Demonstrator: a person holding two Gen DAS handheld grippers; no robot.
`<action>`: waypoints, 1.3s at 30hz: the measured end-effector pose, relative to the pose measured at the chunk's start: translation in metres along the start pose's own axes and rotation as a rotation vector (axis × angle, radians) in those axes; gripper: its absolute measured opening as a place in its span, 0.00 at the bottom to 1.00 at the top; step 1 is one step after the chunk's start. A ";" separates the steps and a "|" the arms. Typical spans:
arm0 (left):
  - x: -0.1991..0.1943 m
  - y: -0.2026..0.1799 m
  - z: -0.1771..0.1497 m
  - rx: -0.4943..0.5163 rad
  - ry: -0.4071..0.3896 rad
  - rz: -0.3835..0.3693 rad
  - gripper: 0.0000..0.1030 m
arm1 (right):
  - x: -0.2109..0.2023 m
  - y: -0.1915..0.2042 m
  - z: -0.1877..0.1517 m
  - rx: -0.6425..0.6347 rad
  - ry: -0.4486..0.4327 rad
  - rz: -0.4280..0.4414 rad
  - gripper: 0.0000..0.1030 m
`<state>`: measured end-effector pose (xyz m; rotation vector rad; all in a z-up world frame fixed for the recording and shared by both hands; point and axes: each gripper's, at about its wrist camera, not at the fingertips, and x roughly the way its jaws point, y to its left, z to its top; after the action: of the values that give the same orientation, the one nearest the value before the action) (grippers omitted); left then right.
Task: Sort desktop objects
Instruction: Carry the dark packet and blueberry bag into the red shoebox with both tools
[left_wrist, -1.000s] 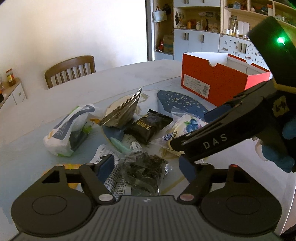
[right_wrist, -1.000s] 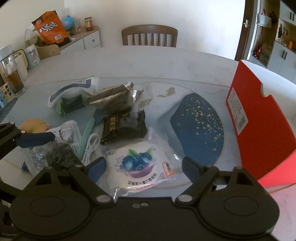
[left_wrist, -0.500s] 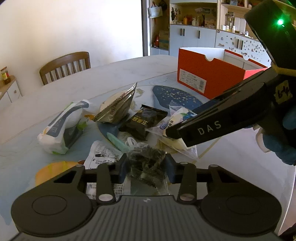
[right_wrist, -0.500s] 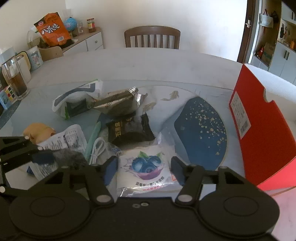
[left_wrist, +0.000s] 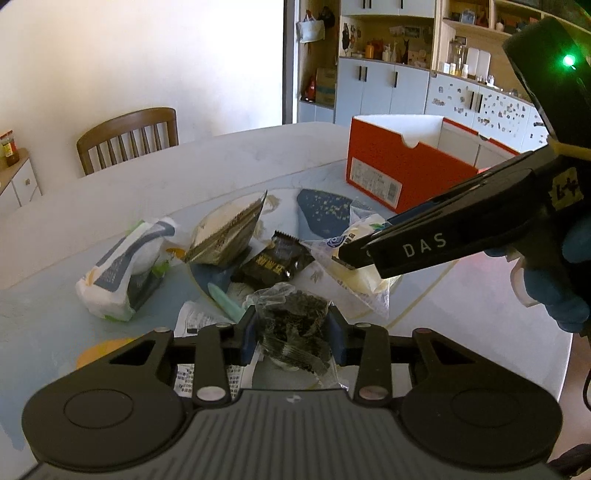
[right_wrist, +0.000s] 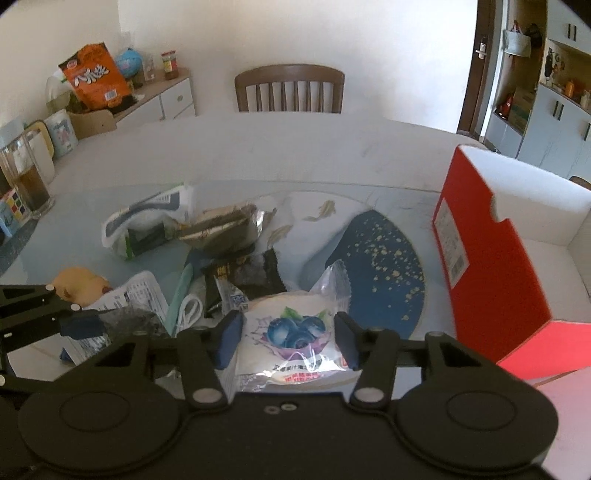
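The left gripper (left_wrist: 291, 334) is pinching a clear packet of dark dried food (left_wrist: 291, 328), the right gripper (right_wrist: 290, 341) a blueberry pastry packet (right_wrist: 295, 332), both lifting off the pile; next, probably carrying them into the red box (right_wrist: 491, 280).

A pale table (right_wrist: 295, 147) carries scattered snack packets (left_wrist: 273, 260) (loosely heaped) and a red box (left_wrist: 399, 173).
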<state>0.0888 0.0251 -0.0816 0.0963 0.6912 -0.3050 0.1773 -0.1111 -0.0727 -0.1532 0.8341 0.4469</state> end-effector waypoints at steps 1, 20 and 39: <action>-0.002 0.000 0.003 -0.005 -0.004 -0.002 0.36 | -0.003 -0.001 0.001 0.004 -0.005 -0.002 0.52; -0.039 -0.024 0.057 -0.011 -0.088 -0.027 0.36 | -0.070 -0.025 0.018 0.048 -0.066 -0.017 0.52; -0.028 -0.082 0.129 0.012 -0.139 -0.055 0.36 | -0.114 -0.096 0.033 0.071 -0.143 -0.043 0.52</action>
<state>0.1224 -0.0705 0.0368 0.0664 0.5553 -0.3652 0.1757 -0.2241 0.0304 -0.0726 0.7043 0.3830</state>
